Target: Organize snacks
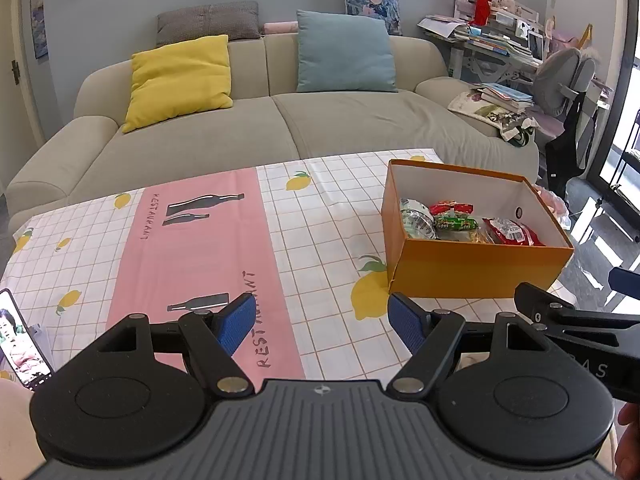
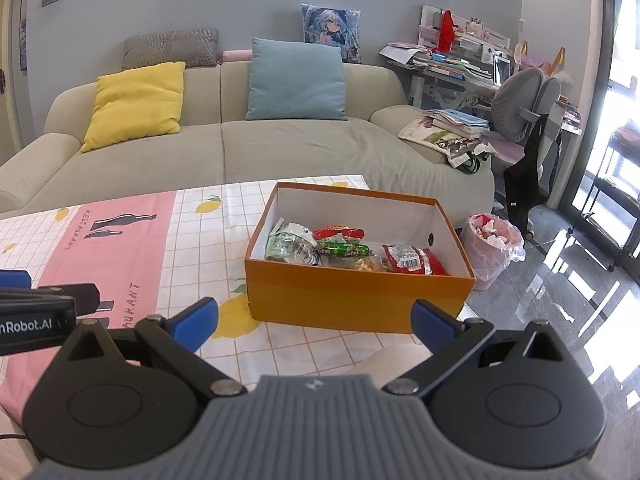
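Observation:
An orange cardboard box [image 1: 476, 270] with a white inside stands on the table's right part; it also shows in the right wrist view [image 2: 352, 300]. Several snack packets lie in it: a silver-green bag [image 2: 292, 246], a red wrapper [image 2: 338, 233], a green wrapper [image 2: 344, 250] and a red bag [image 2: 414, 260]. My left gripper [image 1: 322, 326] is open and empty, above the cloth to the left of the box's near corner. My right gripper [image 2: 314, 324] is open and empty, just in front of the box's near wall.
The table wears a checked lemon cloth with a pink stripe [image 1: 200, 264]. A phone [image 1: 22, 344] lies at its left edge. A beige sofa [image 1: 280, 120] stands behind. A pink-lined bin [image 2: 490, 250] stands on the floor to the right of the table.

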A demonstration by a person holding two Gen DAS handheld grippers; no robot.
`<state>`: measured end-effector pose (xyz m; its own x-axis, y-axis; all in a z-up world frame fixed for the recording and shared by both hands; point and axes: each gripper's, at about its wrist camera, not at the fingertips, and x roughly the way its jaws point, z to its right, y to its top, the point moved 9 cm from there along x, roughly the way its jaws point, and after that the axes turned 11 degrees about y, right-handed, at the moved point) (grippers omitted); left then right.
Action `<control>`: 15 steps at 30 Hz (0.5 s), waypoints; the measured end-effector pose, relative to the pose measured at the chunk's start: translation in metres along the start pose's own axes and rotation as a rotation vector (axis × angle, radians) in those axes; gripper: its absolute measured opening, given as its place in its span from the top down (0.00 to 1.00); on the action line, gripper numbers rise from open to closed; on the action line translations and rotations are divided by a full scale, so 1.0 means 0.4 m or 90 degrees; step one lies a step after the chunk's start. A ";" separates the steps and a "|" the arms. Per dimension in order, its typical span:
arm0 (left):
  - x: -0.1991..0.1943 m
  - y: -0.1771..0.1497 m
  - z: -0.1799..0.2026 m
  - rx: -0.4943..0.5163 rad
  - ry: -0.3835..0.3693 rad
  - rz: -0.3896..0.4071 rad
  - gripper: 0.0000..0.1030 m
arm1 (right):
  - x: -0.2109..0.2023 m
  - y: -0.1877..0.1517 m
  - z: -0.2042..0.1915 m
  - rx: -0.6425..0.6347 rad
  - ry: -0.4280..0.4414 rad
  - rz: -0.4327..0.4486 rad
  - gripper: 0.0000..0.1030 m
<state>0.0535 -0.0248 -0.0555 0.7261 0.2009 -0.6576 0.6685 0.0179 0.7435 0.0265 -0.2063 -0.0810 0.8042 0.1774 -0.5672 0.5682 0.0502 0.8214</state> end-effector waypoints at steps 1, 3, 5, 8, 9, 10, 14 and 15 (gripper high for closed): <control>0.000 0.000 0.000 -0.001 0.001 0.000 0.15 | 0.001 -0.001 0.000 0.000 0.000 -0.001 0.03; -0.001 0.000 0.000 -0.004 0.001 -0.003 0.15 | -0.001 -0.001 0.004 -0.001 0.002 -0.002 0.03; -0.001 0.000 0.000 -0.003 0.001 -0.002 0.15 | 0.000 -0.002 0.004 -0.001 0.002 -0.003 0.03; -0.001 0.000 0.000 -0.003 0.001 -0.001 0.15 | -0.001 -0.002 0.007 -0.003 0.004 -0.005 0.03; -0.001 0.000 0.000 -0.003 0.001 -0.001 0.15 | -0.001 -0.003 0.009 -0.003 0.005 -0.005 0.03; -0.001 0.000 0.000 -0.003 0.001 -0.002 0.15 | -0.001 -0.003 0.010 -0.003 0.005 -0.006 0.03; -0.001 0.000 0.000 -0.004 0.001 -0.002 0.15 | -0.001 -0.003 0.010 -0.004 0.005 -0.006 0.03; -0.001 0.000 0.000 -0.004 0.002 -0.001 0.15 | -0.001 -0.002 0.010 -0.004 0.006 -0.007 0.03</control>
<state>0.0532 -0.0248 -0.0551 0.7243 0.2032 -0.6589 0.6691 0.0240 0.7428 0.0264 -0.2104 -0.0818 0.7967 0.1854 -0.5752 0.5754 0.0584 0.8158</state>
